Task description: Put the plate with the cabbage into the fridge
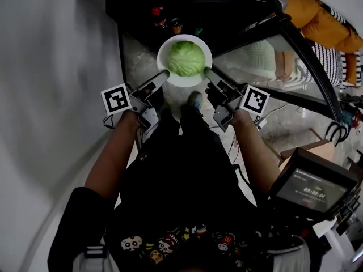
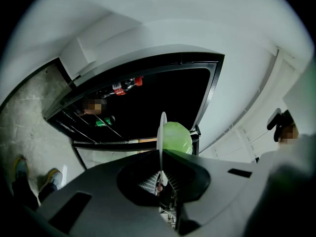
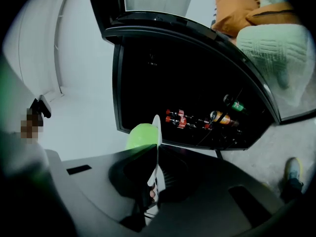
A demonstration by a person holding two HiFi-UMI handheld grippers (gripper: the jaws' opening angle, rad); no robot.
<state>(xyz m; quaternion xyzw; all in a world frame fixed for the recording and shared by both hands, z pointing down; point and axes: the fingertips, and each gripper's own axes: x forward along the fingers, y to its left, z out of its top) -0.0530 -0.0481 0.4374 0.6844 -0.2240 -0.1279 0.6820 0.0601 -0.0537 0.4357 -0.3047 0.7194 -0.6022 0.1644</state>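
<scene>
We're holding the plate [image 1: 191, 81] by opposite rim edges, left gripper [image 1: 163, 77] and right gripper [image 1: 209, 72] jaws both clamping narrow on it, in mid-air facing the open fridge [image 1: 227, 16]. Plate's probably stiff, slick, breakable; cabbage [image 1: 185, 58] sitting loose on top, so tilting risks rolling it off.

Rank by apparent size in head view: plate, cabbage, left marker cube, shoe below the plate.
1. plate
2. cabbage
3. left marker cube, probably nearer the camera than the plate, so apparent size only
4. shoe, down on the floor, so it looks small
</scene>
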